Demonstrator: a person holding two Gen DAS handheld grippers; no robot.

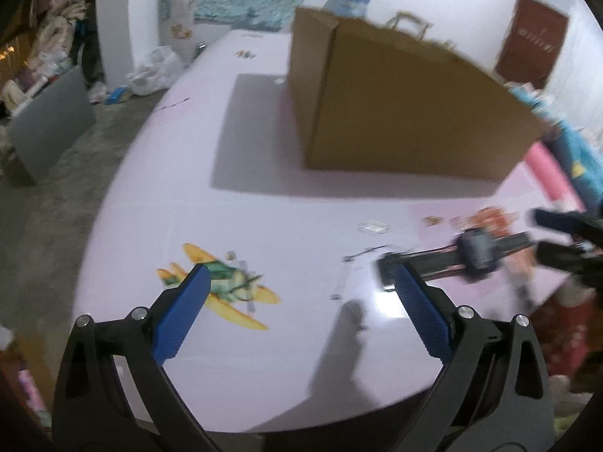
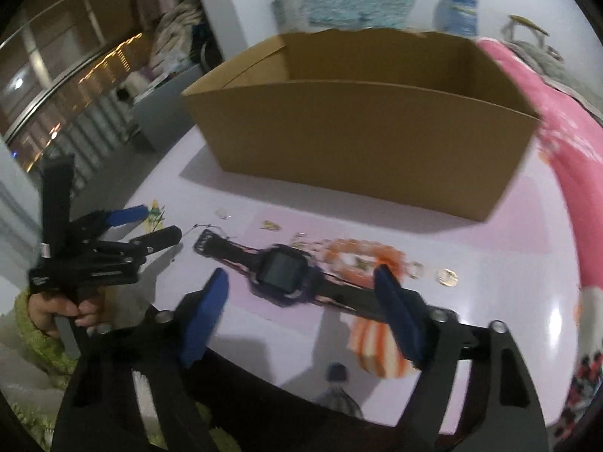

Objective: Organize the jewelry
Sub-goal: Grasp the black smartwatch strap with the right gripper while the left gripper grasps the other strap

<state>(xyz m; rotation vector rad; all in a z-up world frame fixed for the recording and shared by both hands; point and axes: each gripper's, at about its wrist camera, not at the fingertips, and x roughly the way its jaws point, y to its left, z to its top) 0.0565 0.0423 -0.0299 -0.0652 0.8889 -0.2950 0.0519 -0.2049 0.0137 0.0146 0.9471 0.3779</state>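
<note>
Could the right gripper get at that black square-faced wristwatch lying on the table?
Probably yes: the right gripper stands open just in front of the black square-faced wristwatch, which lies flat with nothing over it.

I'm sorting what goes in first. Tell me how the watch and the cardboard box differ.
The watch lies flat on the table, strap stretched out; the box stands upright with its top open. The watch is black with a dark square screen; the box is plain brown cardboard. The watch is small and lies nearer the right gripper; the box is far larger and sits behind it. Both rest on the same pale pink table.
</note>
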